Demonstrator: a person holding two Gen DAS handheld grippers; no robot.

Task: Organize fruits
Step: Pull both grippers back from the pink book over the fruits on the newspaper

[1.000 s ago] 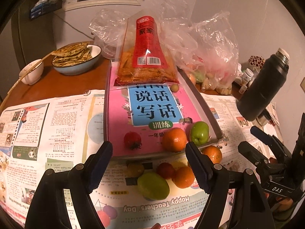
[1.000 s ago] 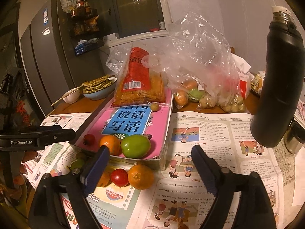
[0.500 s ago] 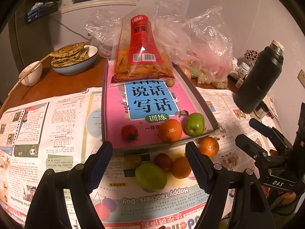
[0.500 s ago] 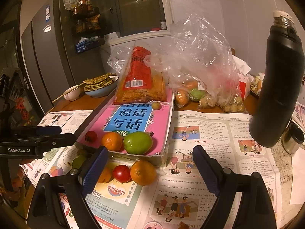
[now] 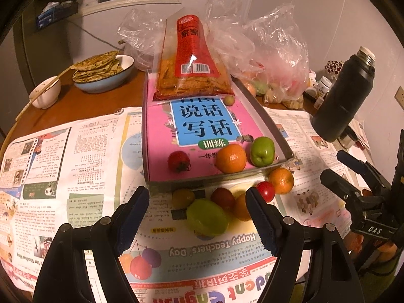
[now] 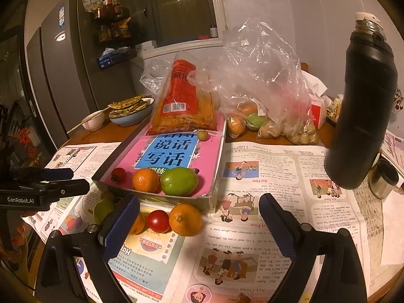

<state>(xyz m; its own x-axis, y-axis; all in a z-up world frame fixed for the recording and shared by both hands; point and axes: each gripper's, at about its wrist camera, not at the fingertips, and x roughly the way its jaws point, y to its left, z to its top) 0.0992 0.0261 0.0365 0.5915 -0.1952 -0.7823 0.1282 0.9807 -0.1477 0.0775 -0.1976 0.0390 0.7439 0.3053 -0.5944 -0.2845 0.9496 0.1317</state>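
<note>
The loose fruits [image 5: 222,207] lie on the newspaper [image 5: 75,166] at lower centre, between and just beyond the left gripper [image 5: 197,217], whose jaws stand wide and empty. The right gripper [image 6: 199,217] is opening with nothing clamped, an orange [image 6: 185,219] and tomato [image 6: 158,221] just ahead. The shallow box [image 5: 267,123] mid-frame holds a pink book [image 5: 161,136], snack bag [image 5: 192,75], red fruit [image 5: 178,161], orange and green fruit.

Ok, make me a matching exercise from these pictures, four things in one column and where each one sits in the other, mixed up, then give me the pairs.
Things:
1. green fruit
2. cherry tomato
3. flatbreads
4. black flask

Places:
A. in the blue bowl at the back left
B. inside the tray, beside an orange
C. on the newspaper just in front of the tray, beside another orange
D. standing at the right side of the table

Pairs: 1-B, 2-C, 3-A, 4-D
</note>
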